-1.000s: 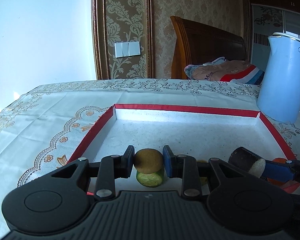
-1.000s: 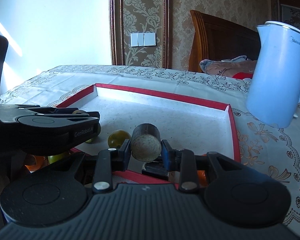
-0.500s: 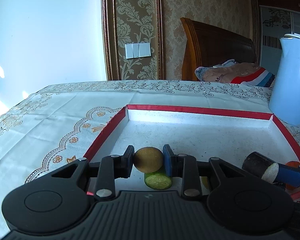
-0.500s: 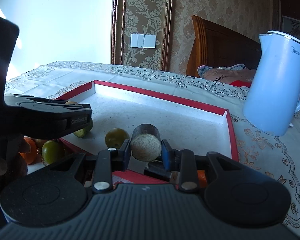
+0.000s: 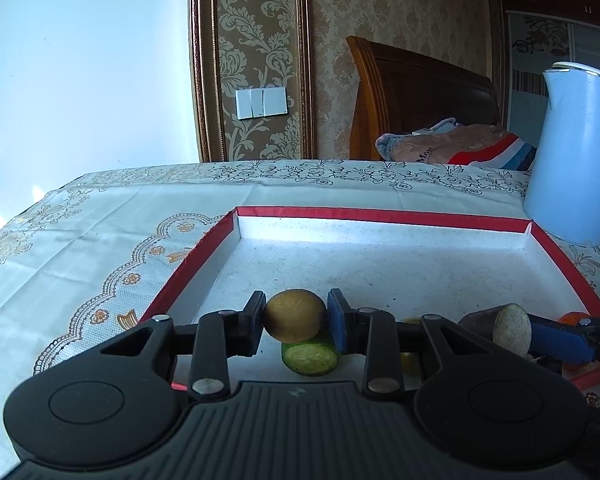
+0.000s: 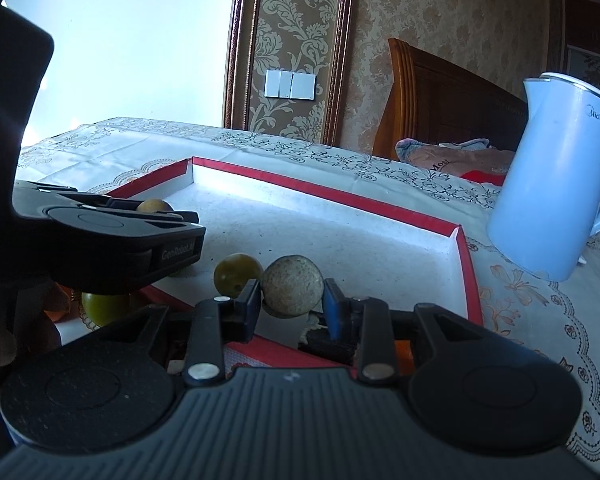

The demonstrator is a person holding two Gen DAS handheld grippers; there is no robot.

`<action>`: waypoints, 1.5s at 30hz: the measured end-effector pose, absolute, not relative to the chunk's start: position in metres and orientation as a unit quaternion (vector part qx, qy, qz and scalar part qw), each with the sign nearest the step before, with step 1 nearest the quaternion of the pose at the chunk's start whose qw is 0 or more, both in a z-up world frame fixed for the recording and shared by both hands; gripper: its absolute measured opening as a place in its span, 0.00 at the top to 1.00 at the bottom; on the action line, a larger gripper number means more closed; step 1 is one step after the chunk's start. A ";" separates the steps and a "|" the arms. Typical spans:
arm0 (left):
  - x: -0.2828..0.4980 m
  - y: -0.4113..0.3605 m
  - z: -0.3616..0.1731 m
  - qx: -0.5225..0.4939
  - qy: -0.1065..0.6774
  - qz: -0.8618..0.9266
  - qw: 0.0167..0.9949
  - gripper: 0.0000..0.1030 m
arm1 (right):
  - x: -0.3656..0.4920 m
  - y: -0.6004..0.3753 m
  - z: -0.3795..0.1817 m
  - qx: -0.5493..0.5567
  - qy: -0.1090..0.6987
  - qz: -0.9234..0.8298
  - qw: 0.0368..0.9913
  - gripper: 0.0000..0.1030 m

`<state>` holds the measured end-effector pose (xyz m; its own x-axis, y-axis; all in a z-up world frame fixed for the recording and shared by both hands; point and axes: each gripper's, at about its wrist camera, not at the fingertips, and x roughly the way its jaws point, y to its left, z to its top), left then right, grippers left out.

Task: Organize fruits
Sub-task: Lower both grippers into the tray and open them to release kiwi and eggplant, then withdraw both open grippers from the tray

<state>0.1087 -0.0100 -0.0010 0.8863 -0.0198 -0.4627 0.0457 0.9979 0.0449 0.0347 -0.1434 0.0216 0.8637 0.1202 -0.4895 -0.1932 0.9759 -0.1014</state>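
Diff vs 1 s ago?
Both grippers pushed forward over the red tray. The left gripper still clamps the brown kiwi; the right gripper still clamps its cut dark piece. Nothing released. Kettle and green fruit unmoved.

A pale blue electric kettle (image 5: 574, 156) stands on the right of the table, just beside the far right corner of the red-edged tray. The table wears a white tablecloth (image 5: 100, 224) with gold scalloped embroidery and a dark floral border at the far side. Beyond it stands a brown wooden headboard (image 5: 416, 100), with a folded striped blanket (image 5: 456, 146) at its foot. On the patterned wallpaper (image 5: 260, 40), a white triple light switch (image 5: 261, 103) sits left of the headboard.
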 end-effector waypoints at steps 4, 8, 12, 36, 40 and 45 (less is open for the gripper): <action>0.108 -0.012 -0.004 0.032 0.241 -0.011 0.970 0.41 | 0.035 -0.145 0.021 -0.069 0.247 0.083 0.963 0.64; 0.108 -0.009 -0.004 0.025 0.245 -0.004 0.969 0.33 | 0.035 -0.146 0.020 -0.060 0.249 0.083 0.963 0.56; 0.107 -0.010 -0.005 0.030 0.244 -0.007 0.969 0.33 | 0.034 -0.148 0.020 -0.056 0.248 0.082 0.964 0.56; 0.074 0.015 0.009 -0.016 0.224 -0.012 0.974 0.22 | -0.002 -0.176 0.035 0.008 0.217 0.092 0.972 0.55; 0.052 0.022 0.012 -0.013 0.215 -0.027 0.976 0.22 | -0.015 -0.186 0.035 0.021 0.213 0.094 0.972 0.51; 0.027 0.033 0.011 -0.009 0.212 -0.037 0.976 0.22 | -0.031 -0.197 0.029 0.032 0.222 0.097 0.970 0.51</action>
